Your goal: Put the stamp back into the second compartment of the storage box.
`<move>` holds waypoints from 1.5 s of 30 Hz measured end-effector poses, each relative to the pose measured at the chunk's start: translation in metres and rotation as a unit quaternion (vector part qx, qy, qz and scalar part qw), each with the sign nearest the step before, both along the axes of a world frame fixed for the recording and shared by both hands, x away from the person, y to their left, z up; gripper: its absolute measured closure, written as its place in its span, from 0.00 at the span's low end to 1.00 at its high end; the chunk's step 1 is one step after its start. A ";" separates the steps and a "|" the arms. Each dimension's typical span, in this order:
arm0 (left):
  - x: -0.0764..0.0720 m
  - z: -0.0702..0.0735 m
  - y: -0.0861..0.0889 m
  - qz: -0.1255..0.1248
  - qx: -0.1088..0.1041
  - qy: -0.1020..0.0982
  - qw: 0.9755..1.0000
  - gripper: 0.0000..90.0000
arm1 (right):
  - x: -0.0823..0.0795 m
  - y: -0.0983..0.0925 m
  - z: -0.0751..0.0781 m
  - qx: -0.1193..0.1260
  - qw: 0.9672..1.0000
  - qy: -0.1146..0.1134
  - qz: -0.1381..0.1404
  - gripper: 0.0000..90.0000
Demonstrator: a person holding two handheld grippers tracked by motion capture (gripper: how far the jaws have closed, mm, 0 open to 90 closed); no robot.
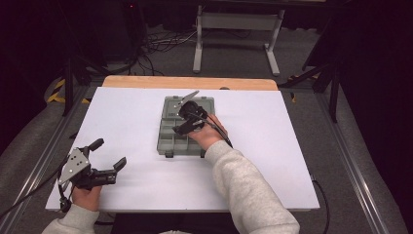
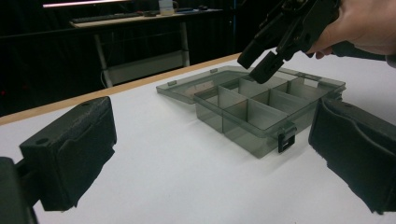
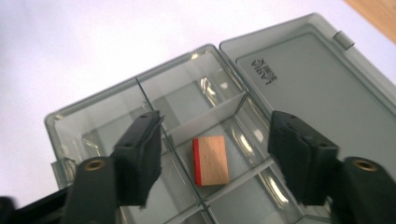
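A smoky clear compartment box (image 1: 167,144) lies open in the middle of the white sheet, its lid (image 3: 303,79) folded flat behind it. A small wooden block with one red edge (image 3: 211,160) rests in one of the middle compartments. My right gripper (image 3: 215,116) hovers over that compartment, open, its pads on either side of the block and apart from it. From the high view the right gripper (image 1: 187,122) points down into the box. My left gripper (image 1: 109,152) rests near the sheet's front left corner, open and empty, facing the box (image 2: 243,135).
The white sheet (image 1: 272,161) covers a wooden table whose far edge (image 1: 146,82) shows bare. Beyond it stand a grey metal frame (image 1: 234,22) and cables on the floor (image 1: 156,46). Dark stands flank the table on both sides.
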State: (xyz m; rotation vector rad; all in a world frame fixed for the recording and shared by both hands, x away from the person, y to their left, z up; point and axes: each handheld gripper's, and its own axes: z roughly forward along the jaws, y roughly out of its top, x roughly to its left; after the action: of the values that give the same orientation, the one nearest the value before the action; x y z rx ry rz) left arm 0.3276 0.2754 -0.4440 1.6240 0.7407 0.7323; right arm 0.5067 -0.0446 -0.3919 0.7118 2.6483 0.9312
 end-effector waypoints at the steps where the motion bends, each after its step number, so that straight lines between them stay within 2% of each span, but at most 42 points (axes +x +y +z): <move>1: 0.000 0.000 0.000 0.000 0.000 0.000 1.000 0.02 | -0.001 0.000 0.001 0.005 1.000 -0.003 0.000 0.34; 8: 0.000 0.000 0.000 0.000 0.000 0.001 1.000 0.02 | -0.008 -0.006 0.015 0.032 0.999 -0.020 0.010 0.20; 23: 0.000 0.000 0.000 0.000 -0.001 0.000 1.000 0.02 | -0.028 -0.015 0.036 0.051 0.997 -0.045 0.024 0.06; 33: 0.000 0.000 -0.001 0.001 -0.001 0.001 1.000 0.02 | -0.042 -0.022 0.048 0.063 0.996 -0.053 0.036 0.01; 37: 0.000 0.000 -0.001 -0.002 0.001 0.001 1.000 0.02 | -0.050 -0.029 0.052 0.070 0.995 -0.058 0.039 0.00; 40: 0.000 0.000 -0.001 -0.002 -0.001 0.002 1.000 0.02 | -0.056 -0.036 0.054 0.086 0.993 -0.063 0.041 0.00; 45: 0.000 0.000 -0.002 -0.001 -0.002 0.004 1.000 0.02 | -0.067 -0.049 0.059 0.098 0.991 -0.076 0.041 0.00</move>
State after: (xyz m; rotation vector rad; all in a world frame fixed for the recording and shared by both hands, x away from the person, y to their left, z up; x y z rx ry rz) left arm 0.3274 0.2736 -0.4443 1.6241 0.7447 0.7227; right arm 0.4401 -0.0940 -0.3334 0.5509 2.4920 1.2304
